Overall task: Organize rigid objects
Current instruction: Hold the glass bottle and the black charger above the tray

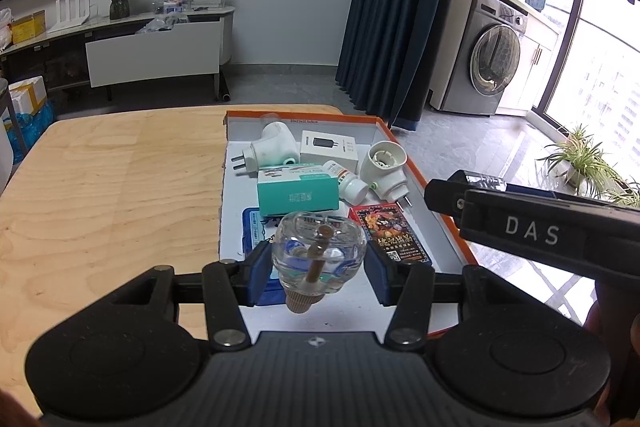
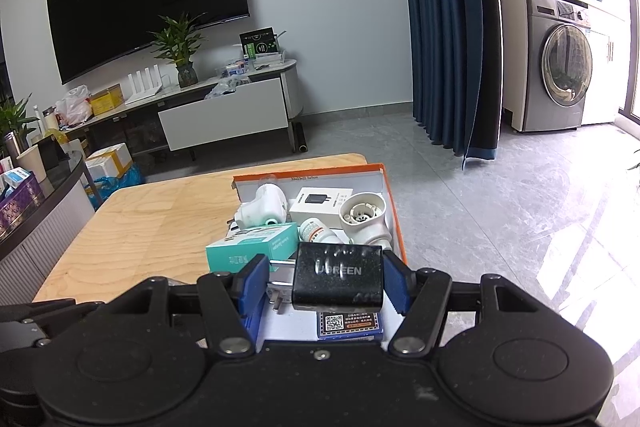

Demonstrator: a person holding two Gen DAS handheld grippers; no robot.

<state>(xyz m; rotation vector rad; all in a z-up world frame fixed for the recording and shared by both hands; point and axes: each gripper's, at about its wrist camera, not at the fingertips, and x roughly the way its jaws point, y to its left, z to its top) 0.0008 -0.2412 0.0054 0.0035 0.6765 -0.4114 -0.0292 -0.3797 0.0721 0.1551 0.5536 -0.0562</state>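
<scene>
Clear glass marks the small bottle (image 1: 319,254) sitting between the blue pads of the left gripper (image 1: 320,267), its tan cap toward the camera and its wick stem running forward, so its long axis lies along the fingers. The pads look closed against its sides, though glare makes the exact contact hard to read. It hangs over the near end of the orange-rimmed box (image 1: 436,187), above a blue packet and just left of the red card pack (image 1: 394,235).

Over the same box, the right gripper (image 2: 326,287) clamps a black charger (image 2: 338,277) side to side, its metal prongs pointing left toward the left pad. The charger hovers above the near end too, over a blue card with a printed code, and nearer the box's right wall than the bottle is.

Farther into the box lie the teal carton (image 1: 298,189), a white pill bottle (image 1: 348,181), two white plug-in heaters (image 1: 270,147) (image 1: 384,163) and a white charger carton (image 1: 328,143), packed toward the far wall. Bare floor shows mostly along the left wall and the near edge.

Both held things are already above the box, so the coming move is likely a short drop straight down. The left gripper sits nearer the open strip by the left wall; the right one must avoid the card pack beneath.
</scene>
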